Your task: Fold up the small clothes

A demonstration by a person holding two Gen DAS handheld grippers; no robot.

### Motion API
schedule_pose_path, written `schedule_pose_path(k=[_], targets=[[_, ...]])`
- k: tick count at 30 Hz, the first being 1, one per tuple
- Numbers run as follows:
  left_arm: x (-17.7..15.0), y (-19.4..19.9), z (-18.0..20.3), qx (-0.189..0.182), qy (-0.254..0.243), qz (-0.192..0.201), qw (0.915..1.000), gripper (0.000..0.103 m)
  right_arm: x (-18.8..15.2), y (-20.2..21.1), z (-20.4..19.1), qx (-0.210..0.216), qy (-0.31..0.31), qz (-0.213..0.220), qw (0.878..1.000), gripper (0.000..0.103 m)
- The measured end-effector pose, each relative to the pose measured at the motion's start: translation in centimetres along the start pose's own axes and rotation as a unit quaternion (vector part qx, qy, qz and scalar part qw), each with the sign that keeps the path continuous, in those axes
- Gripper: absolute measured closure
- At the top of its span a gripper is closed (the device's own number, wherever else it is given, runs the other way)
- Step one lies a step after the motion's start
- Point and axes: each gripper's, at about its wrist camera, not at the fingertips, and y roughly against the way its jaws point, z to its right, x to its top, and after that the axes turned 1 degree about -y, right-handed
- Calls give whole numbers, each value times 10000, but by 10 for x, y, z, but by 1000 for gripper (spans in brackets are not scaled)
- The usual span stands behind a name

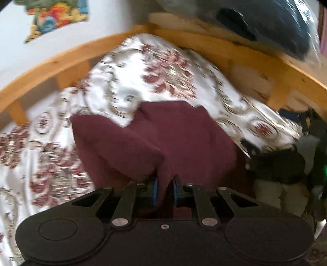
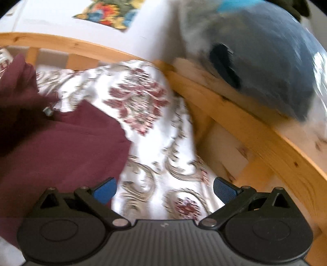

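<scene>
Two claws: both in view, each from its own wrist camera, over a bed with a floral cover.
Left claw (image 1: 165, 191): closed on a fold of the maroon garment (image 1: 155, 141), the cloth pinched between its blue pads (image 1: 155, 191).
Maroon garment: rises out of the left claw and spreads ahead of it over the bed cover (image 1: 126, 81); from the right wrist view it lies ahead and to the left of the right claw.
Right claw (image 2: 165, 189): jaws spread wide, nothing between the blue pads (image 2: 105, 189); only bed cover shows in the gap.
Bed frame (image 2: 235, 114): pale wood rail, ahead and to the right of the right claw; ahead of the left claw, beyond the garment.
Blue-grey bundle (image 2: 265, 65): sits on the rail, blurred, far right of the right claw.
Colourful picture (image 1: 55, 16): on the white wall, beyond the rail.
</scene>
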Motion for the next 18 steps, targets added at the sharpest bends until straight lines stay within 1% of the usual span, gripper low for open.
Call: schedule_pose_path(k=[3,6,9,10,11,12,13,14,15,16,17,18], targets=[[-9,-11,8,-91,-141,-78,9998,88,-3,0,9,10,-167,-10,9999,0],[-19,-18,7,-146,-90,-195,9997,86,-3,0,7,19,-157,-5,9999,0],[-25,-14,5,-404,58,-148,9991,84,-2,2,0,62,-71,34,9999,0],[-26,-11,4,-498,127,-105,9986,81,-2,3,-1,67,-61,68,9999,0],[-25,-9,2,-560,165,-50,9983,77,-1,5,-3,61,-84,141,9998,0],[-25,-6,4,-628,158,13,9979,69,0,6,-3,54,-129,206,9997,0],[-25,-3,5,-682,128,72,9976,64,1,8,-3,49,-176,255,9995,0],[-24,1,7,-716,82,146,9973,62,1,9,-3,42,-241,318,9992,0],[-24,6,8,-745,31,227,9970,55,2,10,-2,30,-295,365,9989,0],[-24,12,8,-780,-33,335,9964,45,2,11,-1,24,-361,413,9985,0],[-24,17,8,-791,-80,436,9959,41,2,12,0,36,-417,441,9982,0],[-25,23,7,-781,-111,544,9954,34,2,12,1,62,-474,469,9978,0]])
